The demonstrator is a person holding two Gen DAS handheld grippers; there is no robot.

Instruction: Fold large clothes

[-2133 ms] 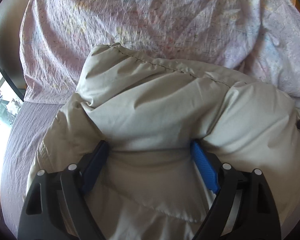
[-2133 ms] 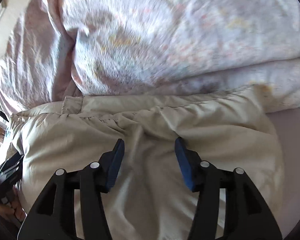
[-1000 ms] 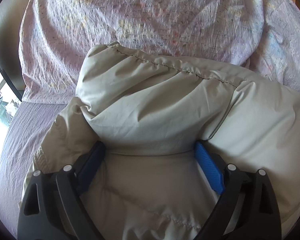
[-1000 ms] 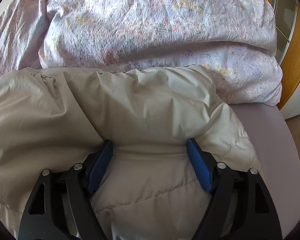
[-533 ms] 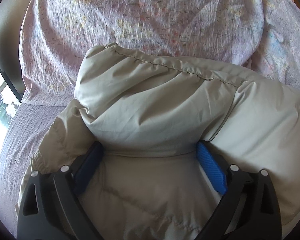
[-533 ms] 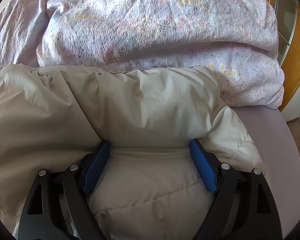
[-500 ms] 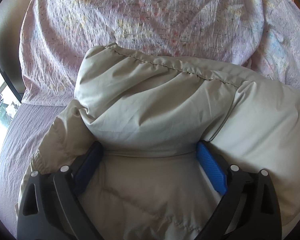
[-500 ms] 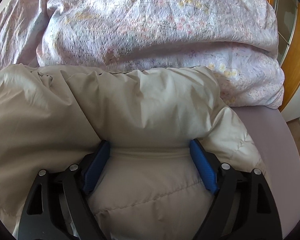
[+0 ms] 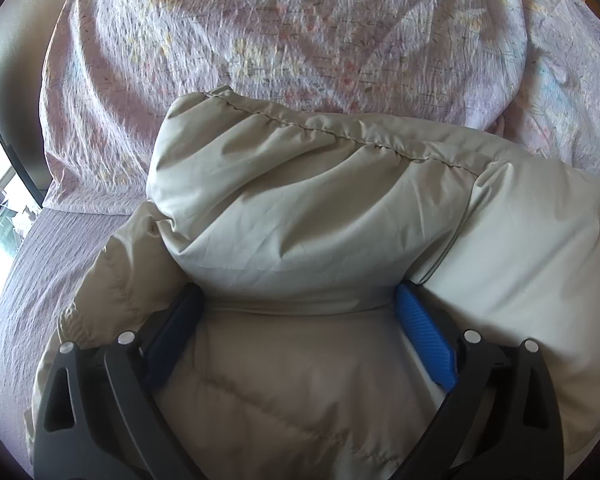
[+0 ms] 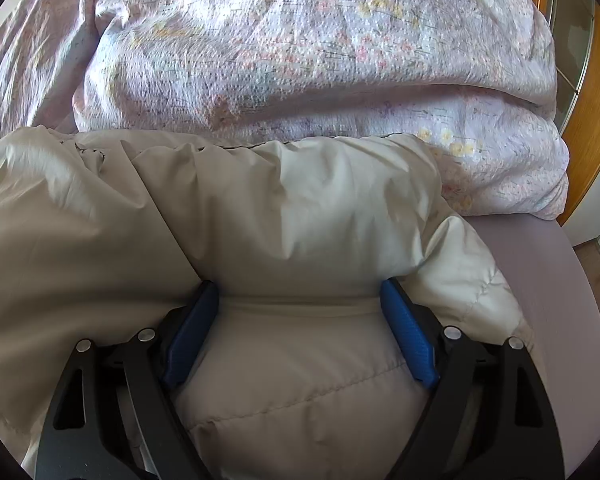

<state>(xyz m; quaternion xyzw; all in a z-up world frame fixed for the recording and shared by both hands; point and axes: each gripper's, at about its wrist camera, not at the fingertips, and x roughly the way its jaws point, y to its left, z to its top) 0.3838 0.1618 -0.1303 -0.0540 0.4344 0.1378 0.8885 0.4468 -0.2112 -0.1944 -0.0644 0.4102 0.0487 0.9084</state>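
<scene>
A puffy beige down jacket (image 9: pixel 300 200) lies folded into a thick bundle on a bed, its stitched hem along the far edge. My left gripper (image 9: pixel 298 296) stands wide open, pointing down onto the jacket's left part. The padded bulk swells up between its blue pads (image 9: pixel 424 340) and brushes them. In the right wrist view the same jacket (image 10: pixel 260 208) fills the lower half. My right gripper (image 10: pixel 298 286) is open just as wide over the jacket's right end, with a fold bulging between its fingers (image 10: pixel 408 332).
A crumpled pink floral duvet (image 9: pixel 300 40) (image 10: pixel 300 60) is heaped right behind the jacket. A lilac sheet (image 9: pixel 40 272) (image 10: pixel 540 280) covers the bed on both sides. There is a dark frame (image 9: pixel 4 120) at far left and orange wooden furniture (image 10: pixel 596 100) at far right.
Both grippers' jaws have spread wider around the jacket's bulk, the right one clearly. The right view has swung toward the jacket's right end. Little differs over the last half second.
</scene>
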